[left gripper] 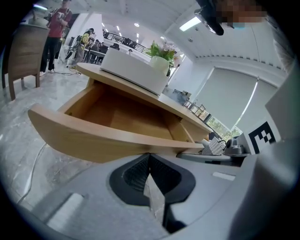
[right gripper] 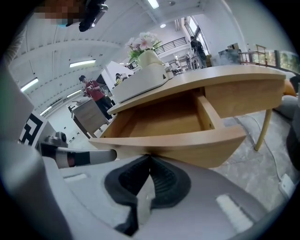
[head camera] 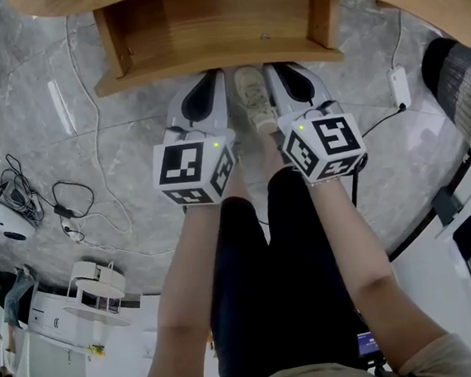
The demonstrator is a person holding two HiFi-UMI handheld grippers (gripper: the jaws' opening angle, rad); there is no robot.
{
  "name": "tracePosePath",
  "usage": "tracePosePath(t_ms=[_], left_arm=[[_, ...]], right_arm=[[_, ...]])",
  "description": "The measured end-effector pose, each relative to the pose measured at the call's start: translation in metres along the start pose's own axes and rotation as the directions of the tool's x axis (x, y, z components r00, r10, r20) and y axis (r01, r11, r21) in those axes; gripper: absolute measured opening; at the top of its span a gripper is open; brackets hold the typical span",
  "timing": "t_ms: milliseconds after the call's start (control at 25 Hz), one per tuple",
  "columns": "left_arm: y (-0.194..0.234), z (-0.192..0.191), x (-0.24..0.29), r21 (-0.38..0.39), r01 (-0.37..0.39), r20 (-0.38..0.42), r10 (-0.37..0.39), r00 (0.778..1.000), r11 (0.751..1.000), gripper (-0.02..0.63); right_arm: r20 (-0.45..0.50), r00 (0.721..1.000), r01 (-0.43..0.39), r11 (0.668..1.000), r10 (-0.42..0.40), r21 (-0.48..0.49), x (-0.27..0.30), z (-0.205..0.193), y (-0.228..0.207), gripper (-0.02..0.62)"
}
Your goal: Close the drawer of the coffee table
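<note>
The coffee table's wooden drawer [head camera: 215, 24] stands pulled out and empty, its curved front panel [head camera: 215, 65] towards me. My left gripper [head camera: 212, 76] and right gripper [head camera: 278, 68] sit side by side with their tips right at that panel, both shut on nothing. In the left gripper view the closed tips [left gripper: 149, 154] meet the underside edge of the drawer front [left gripper: 93, 140]. The right gripper view shows its shut tips [right gripper: 150, 157] against the drawer front [right gripper: 187, 143], with the drawer's bare inside [right gripper: 164, 119] beyond.
A shoe [head camera: 253, 99] stands on the grey marble floor between the grippers. On the table top are a white box [left gripper: 133, 70] and a potted plant [left gripper: 161, 54]. Cables [head camera: 72, 207], a white device [head camera: 6, 218], a power adapter [head camera: 399, 85] and a dark woven stool [head camera: 461, 79] lie around.
</note>
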State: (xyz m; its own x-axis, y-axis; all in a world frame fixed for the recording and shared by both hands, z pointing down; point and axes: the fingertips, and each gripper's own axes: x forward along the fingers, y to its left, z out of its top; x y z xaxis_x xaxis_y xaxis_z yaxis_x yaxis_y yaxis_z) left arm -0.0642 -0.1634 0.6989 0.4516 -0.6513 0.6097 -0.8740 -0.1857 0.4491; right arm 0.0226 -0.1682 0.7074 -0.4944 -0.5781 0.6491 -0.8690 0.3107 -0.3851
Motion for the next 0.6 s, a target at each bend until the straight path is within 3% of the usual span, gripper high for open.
tracePosePath(t_ms=[600], left_arm=[[0.0081, 0.0026, -0.0008, 0.036, -0.009, 0.023, 0.009, 1.0, 0.999, 0.002]], right_arm=[[-0.023, 0.999, -0.022, 0.999, 0.023, 0.023, -0.0027, 0.001, 0.0037, 0.003]])
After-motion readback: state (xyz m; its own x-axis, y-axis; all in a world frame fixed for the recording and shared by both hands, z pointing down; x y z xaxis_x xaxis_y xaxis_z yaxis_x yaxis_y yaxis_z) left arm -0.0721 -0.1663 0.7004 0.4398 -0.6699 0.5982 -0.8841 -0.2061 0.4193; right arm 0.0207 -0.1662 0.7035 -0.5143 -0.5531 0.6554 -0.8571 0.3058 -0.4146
